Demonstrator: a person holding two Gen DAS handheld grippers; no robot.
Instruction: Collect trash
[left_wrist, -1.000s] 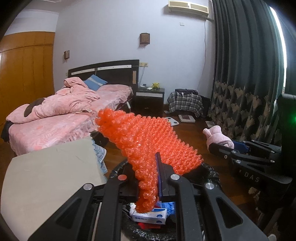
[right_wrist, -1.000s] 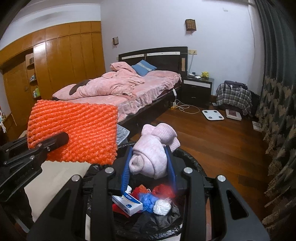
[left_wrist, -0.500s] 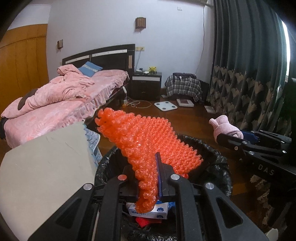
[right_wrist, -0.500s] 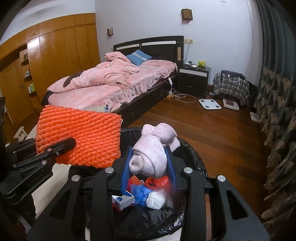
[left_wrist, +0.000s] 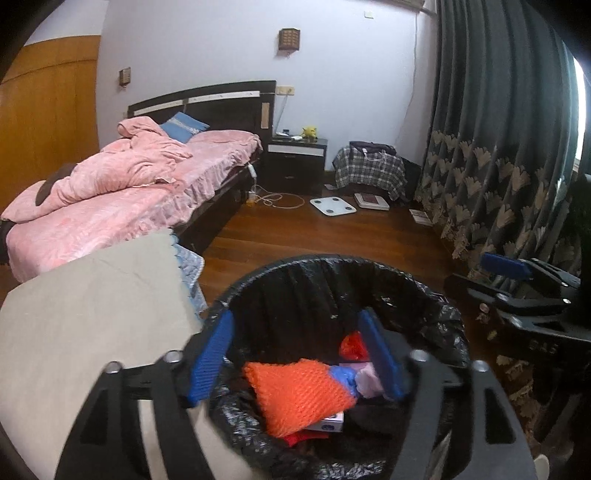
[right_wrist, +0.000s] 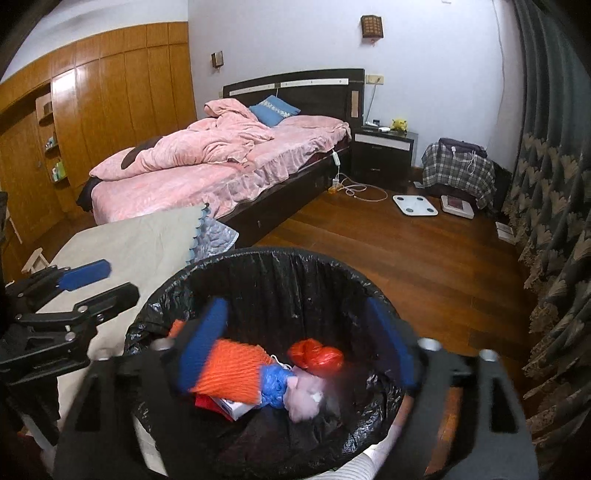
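Observation:
A bin lined with a black bag (left_wrist: 332, 269) (right_wrist: 258, 258) stands below both grippers. Inside lie an orange foam net (left_wrist: 295, 395) (right_wrist: 229, 373), a pink sock bundle (right_wrist: 306, 398) (left_wrist: 367, 380), a red bag (right_wrist: 316, 356), blue wrapping (right_wrist: 275, 382) and a small white box (right_wrist: 236, 406). My left gripper (left_wrist: 295, 360) is open and empty above the bin's left side. My right gripper (right_wrist: 295, 347) is open and empty above the bin. Each gripper shows at the edge of the other's view.
A beige-covered table (left_wrist: 85, 314) touches the bin's left side. A bed with pink bedding (right_wrist: 221, 162) stands behind. A nightstand (right_wrist: 384, 155), a plaid bag (right_wrist: 458, 166), a white scale (right_wrist: 413, 205) and dark curtains (right_wrist: 554, 184) line the far side of the wood floor.
Both grippers opened. The orange net dropped from the left one and the pink sock bundle from the right one, both into the bin. Both views tilted down toward the bin.

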